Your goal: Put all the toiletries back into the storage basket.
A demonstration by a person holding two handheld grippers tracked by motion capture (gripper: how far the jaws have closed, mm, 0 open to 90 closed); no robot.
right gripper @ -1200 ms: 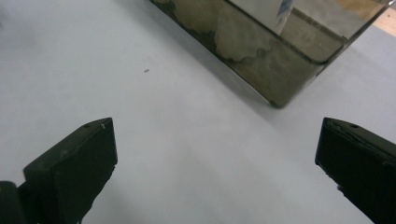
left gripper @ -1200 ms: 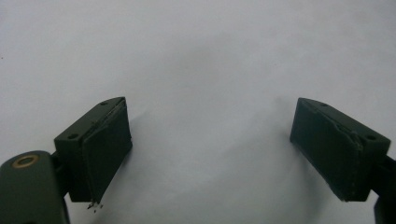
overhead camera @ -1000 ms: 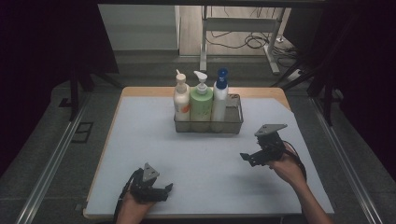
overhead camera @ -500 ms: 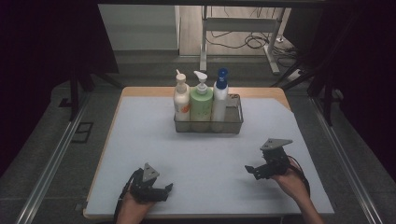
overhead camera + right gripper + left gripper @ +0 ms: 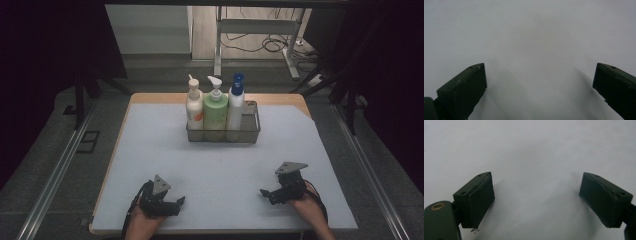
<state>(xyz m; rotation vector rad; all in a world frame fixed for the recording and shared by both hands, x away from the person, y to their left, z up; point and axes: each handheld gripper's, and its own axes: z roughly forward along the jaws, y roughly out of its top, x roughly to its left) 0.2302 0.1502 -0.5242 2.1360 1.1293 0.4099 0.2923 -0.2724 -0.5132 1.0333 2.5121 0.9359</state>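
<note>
Pale grey matting covers the worktop (image 5: 220, 160), its wooden edge showing along the far side and the left. At the far middle of it stands a wire basket (image 5: 250, 131), which holds three pump bottles upright in a row: a white bottle (image 5: 194, 107) at the left, a green bottle (image 5: 215, 112) in the middle and a white bottle with a blue cap (image 5: 235, 102) at the right, each touching its neighbour. The right end of the basket is bare.

Near the front edge, well apart from the basket, you hold your two tools low over the mat. Your left hand-held gripper (image 5: 177, 202) sits at the front left, jaws pointing right. Your right hand-held gripper (image 5: 265, 193) sits at the front right, jaws pointing left, a grey three-cornered plate on top.

Both hand-held grippers stand wide, nothing between their jaws: the left gripper view (image 5: 536, 195) and the right gripper view (image 5: 540, 85) show bare mat between the black pads.
</note>
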